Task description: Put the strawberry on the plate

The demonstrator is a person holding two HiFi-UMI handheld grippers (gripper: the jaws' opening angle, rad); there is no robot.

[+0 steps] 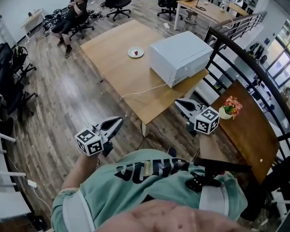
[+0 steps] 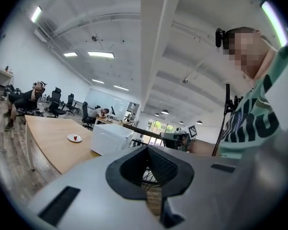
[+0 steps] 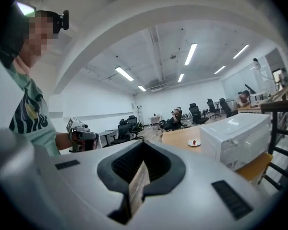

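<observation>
The small red strawberry (image 1: 136, 51) lies on a white plate (image 1: 132, 54) far off on the long wooden table (image 1: 116, 66). The same plate (image 2: 72, 138) (image 3: 194, 143) shows small in both gripper views. Both grippers are held close to the person's body, well short of the table. My left gripper (image 1: 117, 123) (image 2: 145, 148) has its jaws shut with nothing between them. My right gripper (image 1: 180, 103) (image 3: 143, 145) is likewise shut and empty. Each gripper appears in the other's view: the right gripper (image 2: 175, 139) and the left gripper (image 3: 79, 135).
A large white box-shaped machine (image 1: 180, 57) stands on the table's near right end, with a cable (image 1: 142, 91) trailing off the edge. A black railing (image 1: 241, 57) runs on the right. Office chairs (image 1: 12, 76) stand on the left. People sit at the back (image 1: 75, 13).
</observation>
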